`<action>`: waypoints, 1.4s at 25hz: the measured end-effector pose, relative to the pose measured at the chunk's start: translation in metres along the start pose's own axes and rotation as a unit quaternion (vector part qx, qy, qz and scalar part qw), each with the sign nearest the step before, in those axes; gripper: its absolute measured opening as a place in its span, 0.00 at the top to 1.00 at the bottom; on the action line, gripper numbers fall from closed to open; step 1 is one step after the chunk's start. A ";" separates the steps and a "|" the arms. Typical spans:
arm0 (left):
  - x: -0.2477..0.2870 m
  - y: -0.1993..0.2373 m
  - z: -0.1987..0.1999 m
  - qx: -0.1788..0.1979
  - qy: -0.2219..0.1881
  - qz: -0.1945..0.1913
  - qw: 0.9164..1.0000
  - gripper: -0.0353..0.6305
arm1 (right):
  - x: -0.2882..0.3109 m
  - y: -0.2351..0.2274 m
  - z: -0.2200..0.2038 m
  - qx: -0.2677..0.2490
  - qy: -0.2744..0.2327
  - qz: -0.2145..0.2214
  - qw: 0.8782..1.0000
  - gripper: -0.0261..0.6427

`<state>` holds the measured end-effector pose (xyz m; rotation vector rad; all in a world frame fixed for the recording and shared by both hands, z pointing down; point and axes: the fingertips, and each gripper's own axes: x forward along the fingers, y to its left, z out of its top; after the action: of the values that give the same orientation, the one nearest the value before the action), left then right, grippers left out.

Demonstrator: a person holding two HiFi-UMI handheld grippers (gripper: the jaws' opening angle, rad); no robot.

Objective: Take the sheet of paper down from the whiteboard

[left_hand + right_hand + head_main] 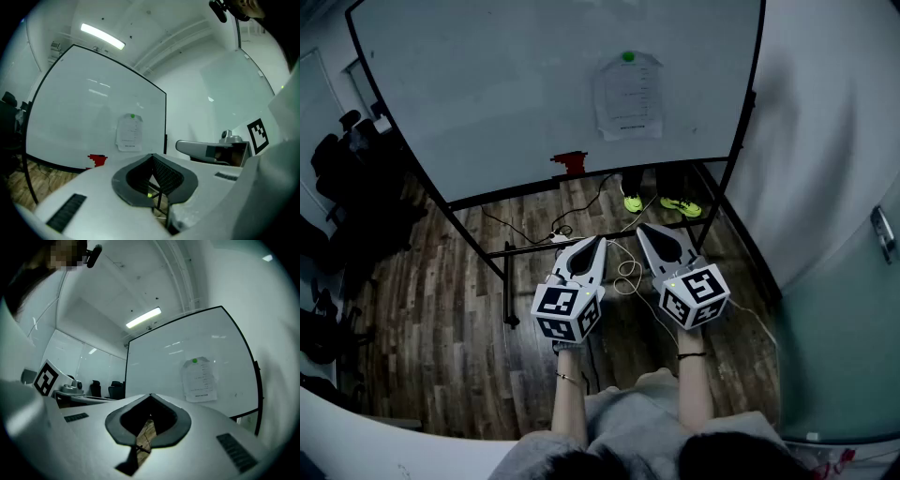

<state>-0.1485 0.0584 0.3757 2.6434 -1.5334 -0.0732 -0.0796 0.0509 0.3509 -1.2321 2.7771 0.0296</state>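
whiteboard [487, 84] with pinned sheet of paper [628, 96]

glossy smooth whiteboard [506, 84] holds a matt paper sheet [628, 96] above a dark wood-plank floor [441, 309].

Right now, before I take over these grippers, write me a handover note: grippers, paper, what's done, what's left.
Left gripper: fingers closed, nothing in them, aimed at the whiteboard but short of it.
Right gripper: also closed and empty, beside the left one.
Sheet of paper: on the right part of the board, held at its top by a green magnet.
Done: nothing yet; neither gripper touches the paper or the magnet.
Left: open a gripper, move in to the board, free the sheet from the magnet and take it down.
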 end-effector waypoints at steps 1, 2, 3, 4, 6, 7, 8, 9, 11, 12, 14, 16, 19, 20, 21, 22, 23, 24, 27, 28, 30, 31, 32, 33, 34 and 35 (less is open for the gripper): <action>0.001 0.001 0.000 0.000 0.000 0.000 1.000 0.94 | 0.001 0.000 0.000 0.001 0.000 0.002 1.000 0.96; 0.002 0.002 0.000 0.001 -0.001 0.000 1.000 0.94 | 0.002 -0.001 0.000 0.002 0.000 0.003 1.000 0.96; 0.003 0.003 0.001 0.002 -0.001 0.001 1.000 0.94 | 0.004 -0.001 0.000 0.001 0.000 0.004 1.000 0.96; 0.004 0.004 0.001 0.003 -0.002 0.001 1.000 0.94 | 0.005 -0.001 0.001 0.000 0.001 0.005 1.000 0.96; 0.005 0.007 0.002 0.005 -0.003 0.000 1.000 0.94 | 0.008 -0.001 0.004 -0.002 0.000 0.007 1.000 0.96; 0.006 0.008 0.002 0.004 -0.003 0.000 1.000 0.94 | 0.008 -0.002 0.005 -0.002 -0.002 0.007 1.000 0.96; 0.006 0.008 0.002 0.003 -0.002 0.000 1.000 0.94 | 0.009 -0.003 0.007 -0.003 -0.003 0.006 1.000 0.96; 0.007 0.009 0.001 0.004 -0.002 0.000 1.000 0.94 | 0.009 -0.004 0.007 -0.003 -0.004 0.005 1.000 0.96; 0.009 0.009 0.003 0.006 -0.002 0.000 1.000 0.94 | 0.009 -0.008 0.007 -0.001 -0.005 0.004 1.000 0.96; 0.011 0.010 0.004 0.007 -0.002 -0.001 1.000 0.94 | 0.009 -0.009 0.007 0.001 -0.005 0.003 1.000 0.96; 0.015 0.009 0.005 0.007 -0.003 -0.004 1.000 0.94 | 0.007 -0.011 0.005 0.007 -0.006 0.001 1.000 0.96; 0.019 0.006 0.004 0.005 -0.002 -0.008 1.000 0.94 | 0.001 -0.013 0.004 0.014 -0.007 -0.002 1.000 0.96; 0.026 -0.005 -0.002 -0.001 0.002 -0.017 1.000 0.94 | -0.011 -0.021 0.003 0.019 -0.006 -0.007 1.000 0.96; 0.030 -0.008 -0.004 0.000 0.005 -0.020 1.000 0.94 | -0.013 -0.026 0.002 0.020 -0.006 -0.012 1.000 0.96; 0.034 -0.011 -0.006 0.004 0.009 -0.024 1.000 0.94 | -0.015 -0.033 0.001 0.023 -0.006 -0.018 1.000 0.96; 0.038 -0.014 -0.008 0.009 0.013 -0.028 0.999 0.94 | -0.016 -0.039 0.000 0.028 -0.008 -0.022 0.999 0.96; 0.043 -0.015 -0.008 0.014 0.016 -0.030 0.999 0.94 | -0.016 -0.045 -0.001 0.033 -0.010 -0.025 0.999 0.96; 0.047 -0.016 -0.008 0.018 0.017 -0.031 0.999 0.94 | -0.015 -0.051 -0.001 0.038 -0.012 -0.025 0.999 0.96; 0.062 -0.009 -0.002 0.017 0.015 -0.027 0.999 0.94 | -0.003 -0.064 0.002 0.043 -0.020 -0.015 0.999 0.96; 0.067 -0.006 0.000 0.016 0.013 -0.025 0.999 0.94 | 0.003 -0.068 0.005 0.042 -0.023 -0.009 0.999 0.96; 0.079 -0.001 0.004 0.022 0.010 -0.023 0.999 0.94 | 0.018 -0.078 0.010 0.038 -0.030 -0.001 0.999 0.96; 0.086 0.002 0.005 0.029 0.011 -0.022 0.999 0.94 | 0.024 -0.083 0.013 0.036 -0.033 0.002 0.999 0.96; 0.093 0.006 0.006 0.036 0.013 -0.019 0.999 0.94 | 0.031 -0.088 0.015 0.035 -0.036 0.007 0.999 0.96; 0.100 0.011 0.007 0.042 0.016 -0.016 0.999 0.94 | 0.038 -0.092 0.015 0.033 -0.035 0.012 0.999 0.96; 0.107 0.017 0.010 0.043 0.017 -0.013 0.999 0.94 | 0.045 -0.097 0.015 0.031 -0.033 0.016 0.999 0.96; 0.113 0.022 0.014 0.041 0.016 -0.010 0.999 0.94 | 0.052 -0.103 0.016 0.029 -0.031 0.018 0.999 0.96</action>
<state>-0.1121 -0.0515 0.3645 2.7089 -1.5322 0.0300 -0.0366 -0.0558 0.3319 -1.1475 2.7269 -0.0092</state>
